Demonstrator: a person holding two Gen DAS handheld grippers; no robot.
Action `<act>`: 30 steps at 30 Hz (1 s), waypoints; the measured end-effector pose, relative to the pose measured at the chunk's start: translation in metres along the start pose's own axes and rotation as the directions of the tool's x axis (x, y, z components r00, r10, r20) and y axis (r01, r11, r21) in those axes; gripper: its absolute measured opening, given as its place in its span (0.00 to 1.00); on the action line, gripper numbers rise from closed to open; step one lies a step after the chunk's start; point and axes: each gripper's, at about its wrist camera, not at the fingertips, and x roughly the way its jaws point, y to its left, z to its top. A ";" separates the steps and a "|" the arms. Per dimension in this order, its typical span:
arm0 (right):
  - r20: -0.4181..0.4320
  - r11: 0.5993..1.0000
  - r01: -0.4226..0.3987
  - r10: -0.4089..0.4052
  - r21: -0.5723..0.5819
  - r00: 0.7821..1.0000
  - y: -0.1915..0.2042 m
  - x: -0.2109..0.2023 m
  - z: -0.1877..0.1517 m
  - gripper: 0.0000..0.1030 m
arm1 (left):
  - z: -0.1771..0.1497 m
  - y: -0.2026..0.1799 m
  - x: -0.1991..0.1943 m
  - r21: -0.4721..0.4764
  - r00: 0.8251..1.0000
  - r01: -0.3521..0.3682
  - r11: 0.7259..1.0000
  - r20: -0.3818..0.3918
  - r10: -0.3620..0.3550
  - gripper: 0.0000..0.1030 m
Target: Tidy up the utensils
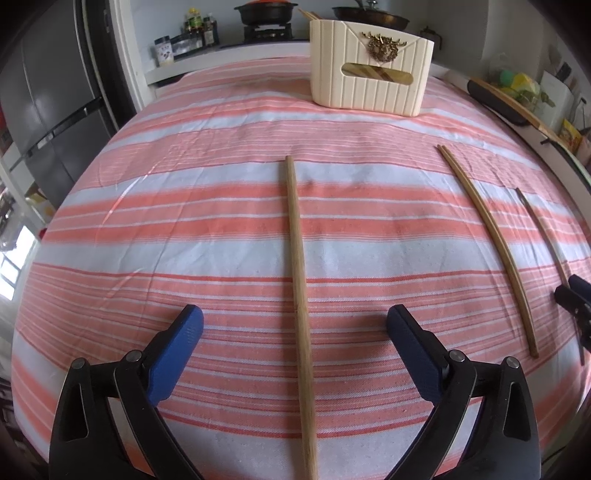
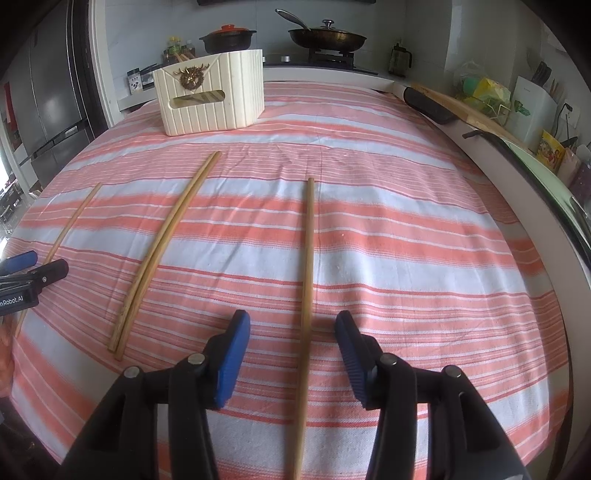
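Note:
Wooden chopsticks lie on a striped cloth. In the left wrist view my left gripper (image 1: 294, 319) is open, its fingers on either side of a single chopstick (image 1: 298, 280). A pair of chopsticks (image 1: 491, 240) lies to its right, and a further single chopstick (image 1: 537, 225) beyond, where my right gripper (image 1: 572, 291) shows. In the right wrist view my right gripper (image 2: 293, 325) is open around that single chopstick (image 2: 308, 273); the pair (image 2: 162, 251) and the left chopstick (image 2: 70, 225) lie to the left, with my left gripper (image 2: 37, 264) at the edge. A cream holder box (image 1: 369, 66) with chopsticks stands at the back; it also shows in the right wrist view (image 2: 210, 96).
The red and white striped cloth (image 1: 184, 206) covers the table. Behind it is a counter with a black pot (image 1: 266, 13), a pan (image 2: 327, 37) and bottles (image 1: 195, 29). A fridge (image 1: 48, 110) stands at left. A dark board (image 2: 428, 103) and clutter line the right edge.

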 end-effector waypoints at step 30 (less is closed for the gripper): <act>-0.236 0.991 -0.125 0.111 -0.045 0.965 -0.010 0.026 0.046 0.49 | 0.069 0.025 0.011 0.114 0.975 0.203 0.973 -0.120 -0.189 0.97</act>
